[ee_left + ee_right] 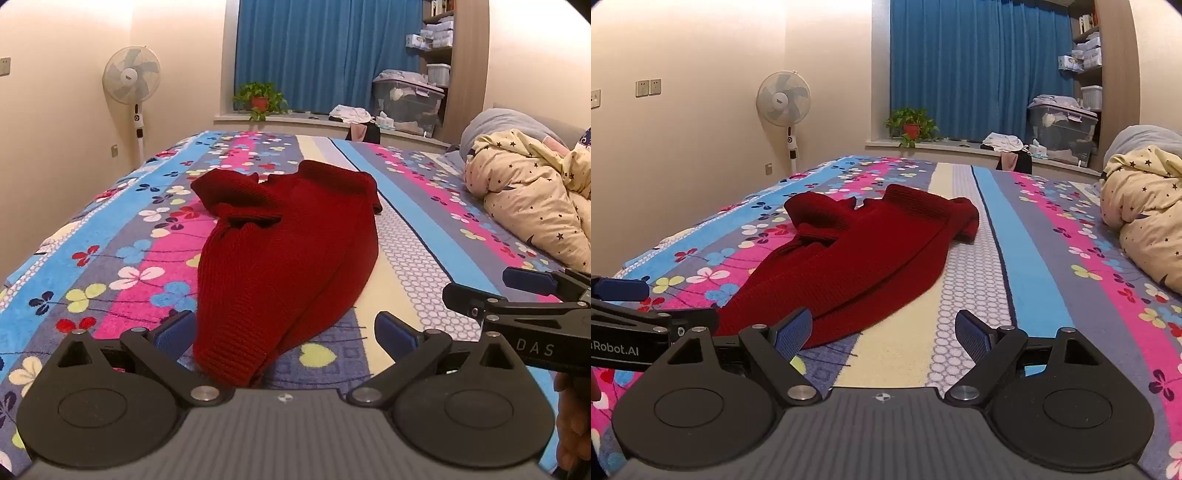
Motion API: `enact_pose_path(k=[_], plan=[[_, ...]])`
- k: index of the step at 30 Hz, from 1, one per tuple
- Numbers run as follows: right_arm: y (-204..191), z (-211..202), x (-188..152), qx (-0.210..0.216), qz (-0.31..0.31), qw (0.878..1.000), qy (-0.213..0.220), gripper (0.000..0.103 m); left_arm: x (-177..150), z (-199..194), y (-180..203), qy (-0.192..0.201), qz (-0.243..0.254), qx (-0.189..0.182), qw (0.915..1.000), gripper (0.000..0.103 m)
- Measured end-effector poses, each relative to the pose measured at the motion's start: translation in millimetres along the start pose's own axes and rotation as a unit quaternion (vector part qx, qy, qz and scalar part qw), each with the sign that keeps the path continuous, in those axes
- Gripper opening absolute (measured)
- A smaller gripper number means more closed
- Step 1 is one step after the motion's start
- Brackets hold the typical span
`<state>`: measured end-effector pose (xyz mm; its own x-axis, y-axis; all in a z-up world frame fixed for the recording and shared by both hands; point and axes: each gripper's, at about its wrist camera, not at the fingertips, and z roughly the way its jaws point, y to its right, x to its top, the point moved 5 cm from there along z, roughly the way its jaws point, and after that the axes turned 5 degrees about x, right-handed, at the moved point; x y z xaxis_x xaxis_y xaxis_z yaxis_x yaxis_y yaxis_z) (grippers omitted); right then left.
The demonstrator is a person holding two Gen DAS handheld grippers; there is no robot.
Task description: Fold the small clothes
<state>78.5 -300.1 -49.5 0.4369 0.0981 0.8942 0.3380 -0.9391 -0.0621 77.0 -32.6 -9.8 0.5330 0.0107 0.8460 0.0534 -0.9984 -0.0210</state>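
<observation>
A dark red knitted sweater [280, 251] lies crumpled lengthwise on the flowered bedspread [110, 236], its ribbed hem nearest me and its sleeves bunched at the far end. My left gripper [284, 332] is open, and the hem lies between its blue pads without being pinched. In the right wrist view the sweater [857, 254] stretches away to the left of centre. My right gripper [884, 332] is open over bare bedspread [1052, 295], its left pad just beside the hem's edge. Each gripper shows at the side of the other's view.
A cream star-print duvet [532, 199] is heaped at the right of the bed. Beyond the bed are a standing fan [132, 77], a potted plant [260, 98] on the sill, blue curtains and storage boxes [406, 103]. A hand [572, 421] shows at the lower right.
</observation>
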Motion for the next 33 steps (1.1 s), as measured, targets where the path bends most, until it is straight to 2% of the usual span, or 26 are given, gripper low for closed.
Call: enact_pose_path(k=[17,21,24,33], plan=[[-1.7,-4.1,0.0,0.014,-0.011,1.0,0.004,0.085,-1.8,7.5,1.9,-0.004,0.003,-0.002,1.0,0.102],[-3.1,-4.5,0.4,0.022,-0.001,0.999,0.03,0.085,-1.1,7.3,1.8,-0.004,0.002,-0.002,1.0,0.102],[-2.1,-3.2,-1.2,0.015,-0.011,1.0,0.008,0.085,-1.9,8.3,2.1,-0.005,0.002,-0.002,1.0,0.102],[-2.3,-3.7,-1.1,0.018,-0.006,1.0,0.016,0.085,-2.7,7.8,2.5,-0.005,0.002,-0.002,1.0,0.102]])
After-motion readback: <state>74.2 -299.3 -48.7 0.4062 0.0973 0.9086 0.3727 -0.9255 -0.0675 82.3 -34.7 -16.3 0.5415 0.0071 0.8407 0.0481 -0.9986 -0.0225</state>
